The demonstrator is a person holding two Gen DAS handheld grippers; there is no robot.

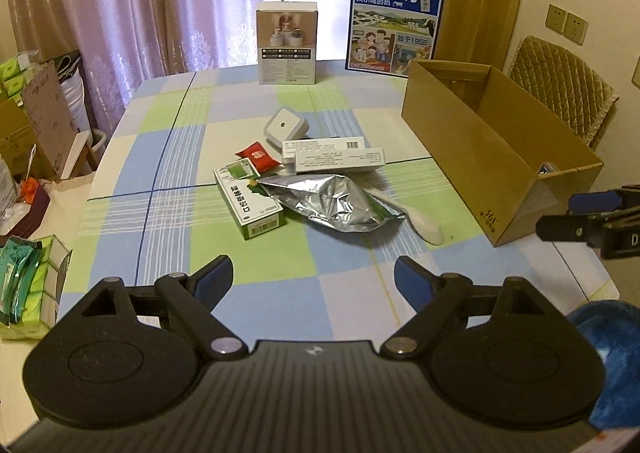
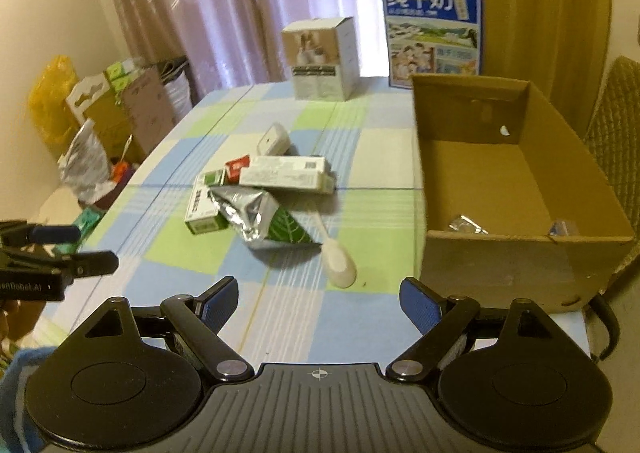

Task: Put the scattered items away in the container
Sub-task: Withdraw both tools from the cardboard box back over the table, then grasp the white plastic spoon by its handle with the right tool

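Now both claws hang over the near edge of the checked tablecloth (image 1: 168,173); the left gripper (image 1: 314,277) stands wide with nothing between its blue pads; the right gripper (image 2: 319,299) is likewise wide and empty; the scattered pile sits mid-table, a green box (image 1: 250,205) under a foil pouch (image 1: 332,201), white cartons (image 1: 332,155) behind, a white spoon (image 2: 338,257) nearest; the cardboard box (image 2: 520,253) stands to the right, a few small items already inside.

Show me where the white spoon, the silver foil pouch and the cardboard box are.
white spoon (image 2: 340,259), right wrist view, on its bowl.
silver foil pouch (image 1: 336,199), left wrist view, on its crinkled middle.
cardboard box (image 2: 500,265), right wrist view, on its near outer wall.
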